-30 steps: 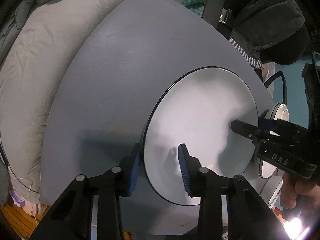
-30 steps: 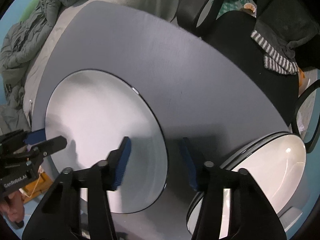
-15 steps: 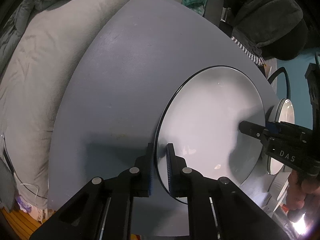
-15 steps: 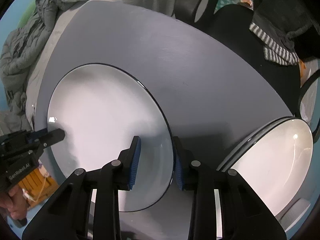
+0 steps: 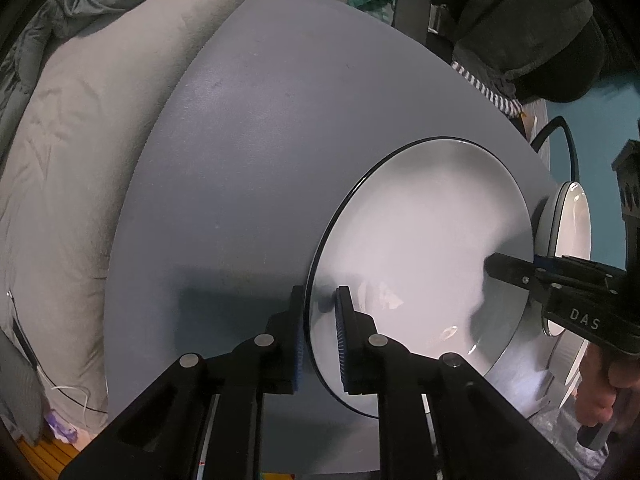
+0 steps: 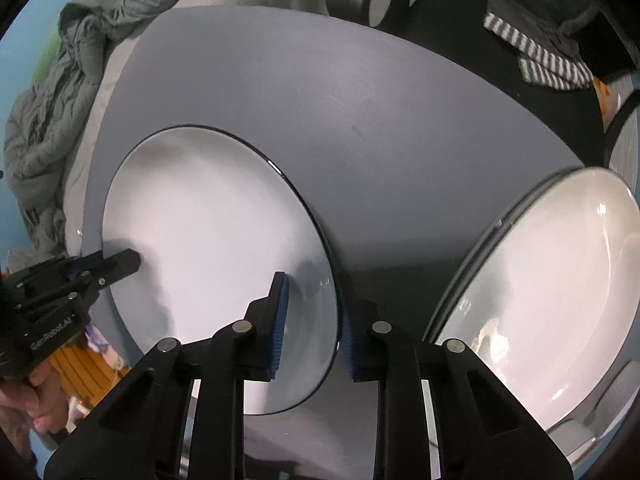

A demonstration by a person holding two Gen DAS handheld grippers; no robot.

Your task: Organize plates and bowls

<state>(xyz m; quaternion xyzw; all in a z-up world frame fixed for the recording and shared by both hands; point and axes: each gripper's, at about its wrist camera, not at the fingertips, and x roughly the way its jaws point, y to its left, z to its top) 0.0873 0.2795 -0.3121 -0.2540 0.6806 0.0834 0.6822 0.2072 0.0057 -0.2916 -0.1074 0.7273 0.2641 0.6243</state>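
We have the left gripper [image 5: 320, 336] and right gripper [image 6: 314, 324] each clenched on opposite rims of the white plate [image 5: 424, 240], sharing its weight above the grey table [image 5: 240, 160] near its edge, presumably to carry it onto the plate stack [image 6: 540, 292] beside it.

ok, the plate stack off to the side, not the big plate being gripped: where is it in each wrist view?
Left wrist: plate stack at the far right edge, behind the right gripper.
Right wrist: plate stack fills the lower right.
Shared landmark: big plate, black-rimmed, on the grey table.
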